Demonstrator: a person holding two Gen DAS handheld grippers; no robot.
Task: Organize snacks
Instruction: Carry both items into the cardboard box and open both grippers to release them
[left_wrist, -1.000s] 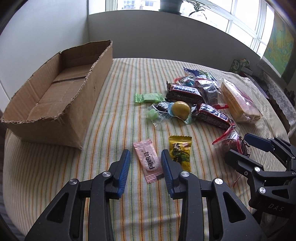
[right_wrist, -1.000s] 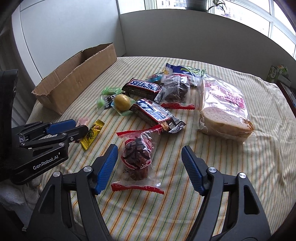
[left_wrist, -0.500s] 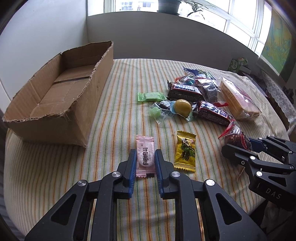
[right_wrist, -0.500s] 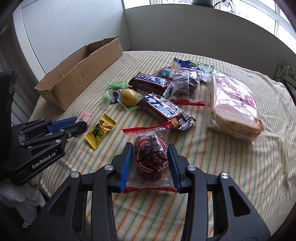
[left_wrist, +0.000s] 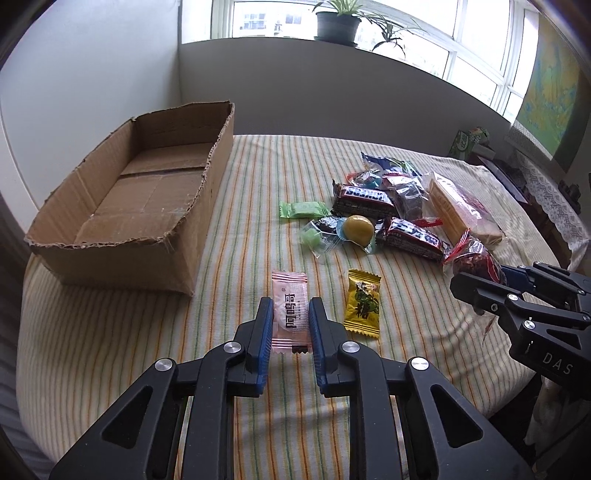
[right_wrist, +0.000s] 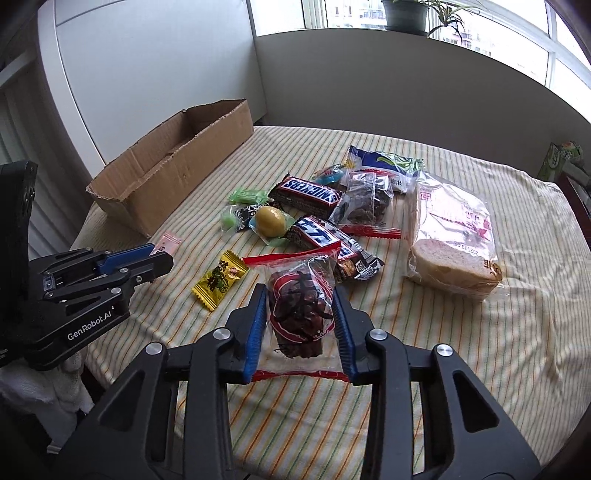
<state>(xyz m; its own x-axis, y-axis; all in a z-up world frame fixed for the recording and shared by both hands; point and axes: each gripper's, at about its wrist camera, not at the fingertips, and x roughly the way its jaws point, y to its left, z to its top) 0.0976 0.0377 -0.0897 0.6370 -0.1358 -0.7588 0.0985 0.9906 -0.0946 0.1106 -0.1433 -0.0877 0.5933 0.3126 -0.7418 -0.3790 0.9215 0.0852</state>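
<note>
— From the left camera, what was in the box (left_wrist: 140, 206)?

— Nothing that I could see. The left gripper (left_wrist: 290, 317) was clamped on one pink sachet (left_wrist: 289, 308) on the cloth (left_wrist: 110, 339), beside one yellow candy (left_wrist: 362, 309).

— And the right camera?

— The right gripper (right_wrist: 300, 314) pinched one bag of dried fruit (right_wrist: 300, 295). Two Snickers bars (right_wrist: 308, 192) lay near one bread pack (right_wrist: 452, 236).

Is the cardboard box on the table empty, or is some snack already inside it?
Empty. The left wrist view looks into the cardboard box and shows only its bare floor.
</note>
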